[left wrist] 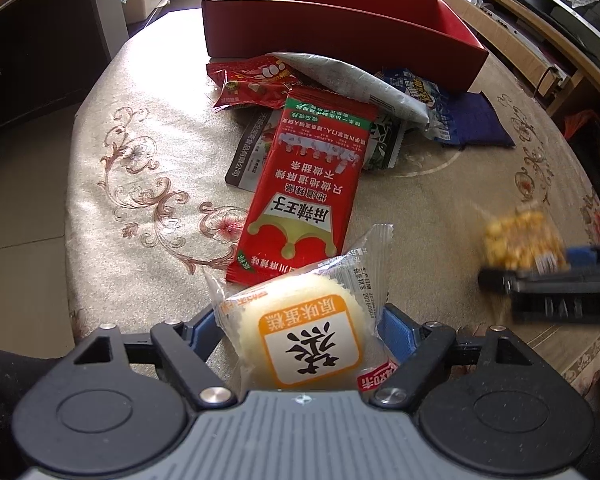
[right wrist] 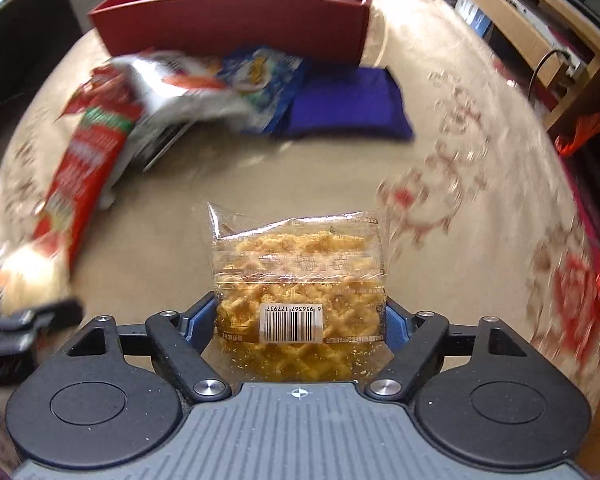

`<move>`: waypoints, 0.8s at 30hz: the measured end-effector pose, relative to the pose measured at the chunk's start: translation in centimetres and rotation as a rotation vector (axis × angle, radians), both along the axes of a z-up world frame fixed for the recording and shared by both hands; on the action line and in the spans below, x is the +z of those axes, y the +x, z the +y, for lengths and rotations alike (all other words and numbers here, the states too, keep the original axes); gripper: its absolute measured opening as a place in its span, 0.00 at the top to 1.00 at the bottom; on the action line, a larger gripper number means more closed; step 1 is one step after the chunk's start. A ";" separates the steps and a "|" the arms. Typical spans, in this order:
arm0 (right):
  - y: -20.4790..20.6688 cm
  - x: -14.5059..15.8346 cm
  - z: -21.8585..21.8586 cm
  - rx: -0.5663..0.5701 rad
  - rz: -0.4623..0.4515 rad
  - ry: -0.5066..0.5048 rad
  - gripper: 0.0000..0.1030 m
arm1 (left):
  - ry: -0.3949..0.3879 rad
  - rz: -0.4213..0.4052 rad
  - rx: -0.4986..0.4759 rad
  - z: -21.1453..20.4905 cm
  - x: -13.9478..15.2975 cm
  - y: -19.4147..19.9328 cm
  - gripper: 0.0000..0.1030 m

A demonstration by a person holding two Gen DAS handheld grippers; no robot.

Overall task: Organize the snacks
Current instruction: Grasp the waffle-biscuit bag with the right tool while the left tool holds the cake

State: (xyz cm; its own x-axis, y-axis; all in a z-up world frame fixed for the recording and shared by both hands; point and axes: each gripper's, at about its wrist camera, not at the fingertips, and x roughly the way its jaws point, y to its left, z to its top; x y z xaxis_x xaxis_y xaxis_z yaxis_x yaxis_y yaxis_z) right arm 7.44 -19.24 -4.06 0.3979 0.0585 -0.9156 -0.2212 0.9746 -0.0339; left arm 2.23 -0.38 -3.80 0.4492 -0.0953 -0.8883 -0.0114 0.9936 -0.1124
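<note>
We see a worktop under a beige floral-embroidered cloth, sunlit at its far end; a light wooden shelf unit stands right, dark furniture left, pale tiled floor.

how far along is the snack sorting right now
Nothing visibly boxed yet: what shows of the red box is bare. In hand: left gripper holds a cake packet, right gripper a clear waffle-snack packet. Left: the packet pile.
</note>
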 end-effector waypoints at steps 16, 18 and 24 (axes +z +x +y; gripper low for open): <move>-0.4 -0.9 -0.2 -0.020 -0.018 0.003 0.00 | 0.125 -0.035 -0.040 -1.3 -0.8 -0.2 0.12; -0.4 -0.9 -0.1 -0.021 -0.020 0.002 0.00 | 0.126 -0.035 -0.040 -1.3 -0.9 -0.3 0.11; -0.4 -0.9 -0.1 -0.015 -0.008 0.003 0.00 | 0.117 -0.022 -0.028 -0.9 -1.1 -0.1 0.06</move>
